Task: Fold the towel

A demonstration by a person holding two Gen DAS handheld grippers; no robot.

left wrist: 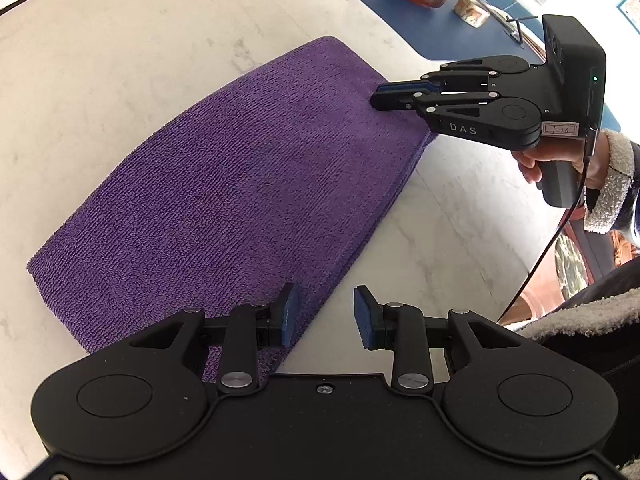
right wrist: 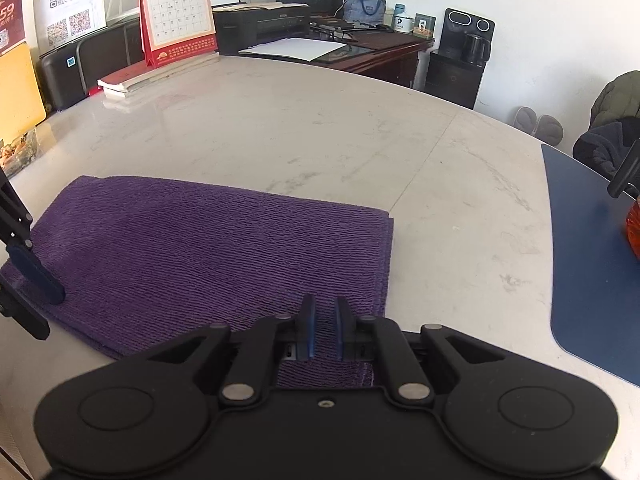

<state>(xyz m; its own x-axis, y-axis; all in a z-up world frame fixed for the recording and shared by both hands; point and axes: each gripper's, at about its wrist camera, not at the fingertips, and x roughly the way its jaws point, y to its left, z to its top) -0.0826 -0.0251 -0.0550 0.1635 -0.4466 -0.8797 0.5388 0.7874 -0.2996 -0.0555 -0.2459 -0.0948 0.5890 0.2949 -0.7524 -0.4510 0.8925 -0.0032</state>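
Purple towel lies folded flat on marble table, left gripper spread wide over its near edge, right gripper nearly pressed together, a slim gap left, above opposite end.

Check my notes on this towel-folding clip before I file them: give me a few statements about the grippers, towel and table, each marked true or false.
1. The purple towel lies folded flat on the pale table. True.
2. The left gripper is clamped on the towel. False: its fingers stand apart with nothing between them, over the towel's near edge.
3. The right gripper has its fingers nearly together at the towel's edge. True.
4. A red desk calendar stands at the far side of the table. True.
5. The towel lies on the blue mat. False: the mat is off to one side, apart from the towel.
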